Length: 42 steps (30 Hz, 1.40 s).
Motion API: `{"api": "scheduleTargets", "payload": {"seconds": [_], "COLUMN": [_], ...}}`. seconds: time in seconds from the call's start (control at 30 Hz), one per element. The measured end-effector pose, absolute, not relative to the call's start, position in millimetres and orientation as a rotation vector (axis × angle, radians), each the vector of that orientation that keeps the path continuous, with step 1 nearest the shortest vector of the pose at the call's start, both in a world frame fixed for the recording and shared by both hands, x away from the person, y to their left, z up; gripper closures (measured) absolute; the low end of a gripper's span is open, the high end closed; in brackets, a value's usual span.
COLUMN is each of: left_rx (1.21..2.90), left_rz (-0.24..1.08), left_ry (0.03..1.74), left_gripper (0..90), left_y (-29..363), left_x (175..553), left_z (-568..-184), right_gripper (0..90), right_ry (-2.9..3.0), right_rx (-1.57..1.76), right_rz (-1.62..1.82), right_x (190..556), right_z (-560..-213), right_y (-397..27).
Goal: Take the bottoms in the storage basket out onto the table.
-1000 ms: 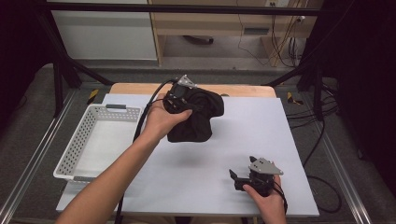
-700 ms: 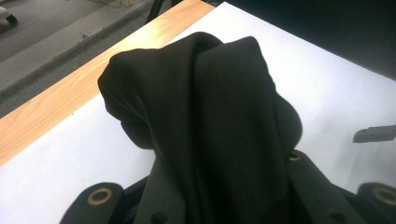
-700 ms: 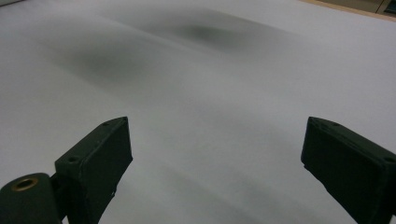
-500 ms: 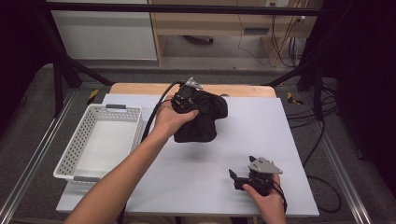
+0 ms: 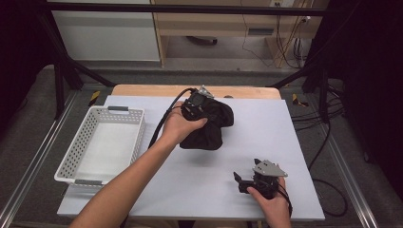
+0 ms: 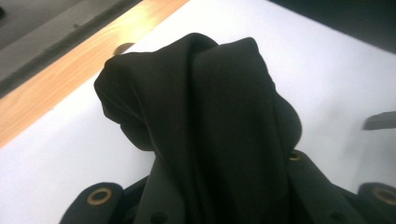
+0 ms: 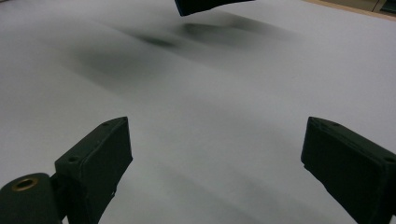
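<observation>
Black cloth (image 5: 209, 128) bunched in the left gripper (image 5: 202, 105)
Crumpled, matte, hanging in folds, clamped tight; right gripper (image 7: 215, 154) spread wide, holding nothing

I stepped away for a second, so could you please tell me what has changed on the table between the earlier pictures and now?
The left tool, shut on the black cloth, has carried the bundle a little toward the right and far side of the table. Nothing was taken hold of or let go. The right tool stayed open near the front edge, and the white basket kept its place.
</observation>
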State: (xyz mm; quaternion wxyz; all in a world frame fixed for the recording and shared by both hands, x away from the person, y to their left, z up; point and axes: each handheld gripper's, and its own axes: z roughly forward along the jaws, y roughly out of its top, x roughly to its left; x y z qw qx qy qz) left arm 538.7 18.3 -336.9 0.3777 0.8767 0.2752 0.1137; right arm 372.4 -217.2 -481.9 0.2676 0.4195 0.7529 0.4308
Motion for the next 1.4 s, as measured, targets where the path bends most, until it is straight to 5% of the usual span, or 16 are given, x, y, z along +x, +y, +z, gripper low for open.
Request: {"api": "scheduleTargets", "payload": {"seconds": [0.53, 1.4], "left_rx": [2.260, 2.283], "left_rz": [0.241, 0.240], "left_ry": [0.634, 0.676], "left_gripper": [73.9, 73.7], "left_y": [-11, 4], "left_x": [522, 521], "left_z": [-347, -368], "right_gripper": [8.7, 8.6], "right_ry": [2.050, 2.047], "right_rx": [1.122, 1.118], "right_rz": [1.176, 1.170], "right_x": [373, 373], "right_z": [-483, -482], "right_y": [-216, -216]}}
